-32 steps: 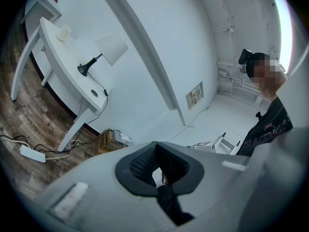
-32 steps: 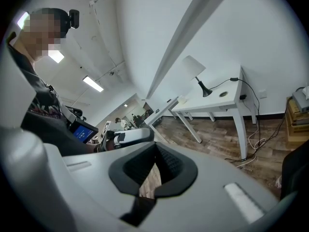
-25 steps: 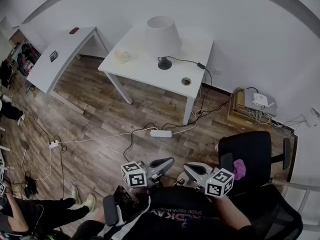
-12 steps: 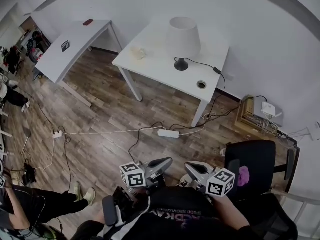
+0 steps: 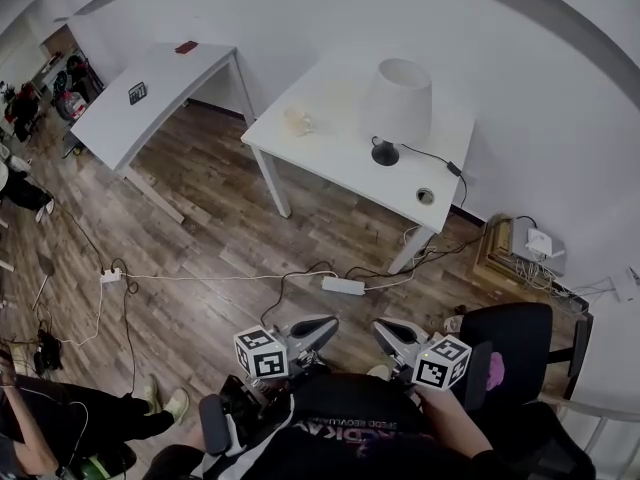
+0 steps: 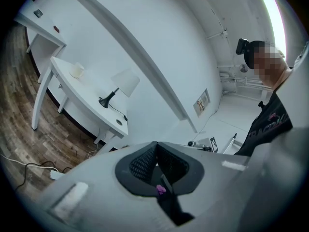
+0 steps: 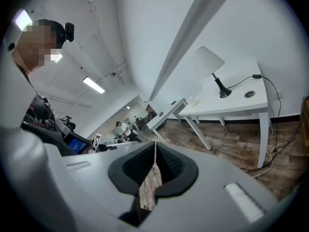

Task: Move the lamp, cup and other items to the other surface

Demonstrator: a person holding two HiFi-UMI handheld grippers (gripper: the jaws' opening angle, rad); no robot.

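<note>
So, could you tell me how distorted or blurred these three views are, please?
Head view: strong fisheye, the wall bows into an arc, yet the lamp is sharp. Left gripper view: dark round vignette, and a ceiling light blows out at top right. Right gripper view: same vignette, the white table crisp.

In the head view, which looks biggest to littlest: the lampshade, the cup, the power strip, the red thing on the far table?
1. lampshade, by far.
2. power strip and cup: too alike to rank; the strip is longer, the cup rounder.
3. red thing, smallest, but farthest away.
</note>
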